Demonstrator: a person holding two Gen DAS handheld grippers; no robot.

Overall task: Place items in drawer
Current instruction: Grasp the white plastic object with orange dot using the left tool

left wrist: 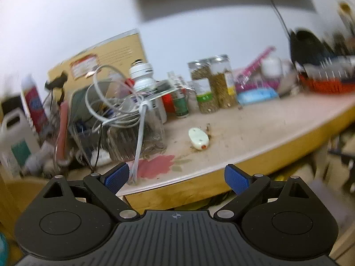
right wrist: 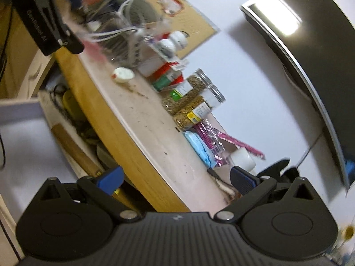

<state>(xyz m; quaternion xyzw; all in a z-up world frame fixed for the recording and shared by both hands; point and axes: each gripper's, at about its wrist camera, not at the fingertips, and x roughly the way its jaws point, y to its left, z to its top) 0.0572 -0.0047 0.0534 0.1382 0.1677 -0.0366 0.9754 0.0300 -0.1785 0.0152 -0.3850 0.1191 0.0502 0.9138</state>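
Judging progress: early, nothing stowed by me as far as I can see. My left hand-held gripper [left wrist: 176, 178] hangs at the near edge of the pale, yellow-edged wooden worktop [left wrist: 255, 130], blue pads spread wide, nothing between them. My right hand-held gripper [right wrist: 175, 180] is the same: jaws wide apart, empty, straddling the worktop edge.

Candidate item: small white oval plastic gadget with a red tip [left wrist: 198, 141], lying loose on the worktop, apart from the clutter, well ahead of the left pads. Behind it stand two clear jars of brown grain [left wrist: 212, 84] and a tangle of white cable [left wrist: 115, 102] over a clear plastic box.

White open drawer [right wrist: 22, 137] sits below the worktop at left in the right view; its far end already holds dark cables and a yellow object, too blurred to identify.

Left to do: grasp, carry, drop in.
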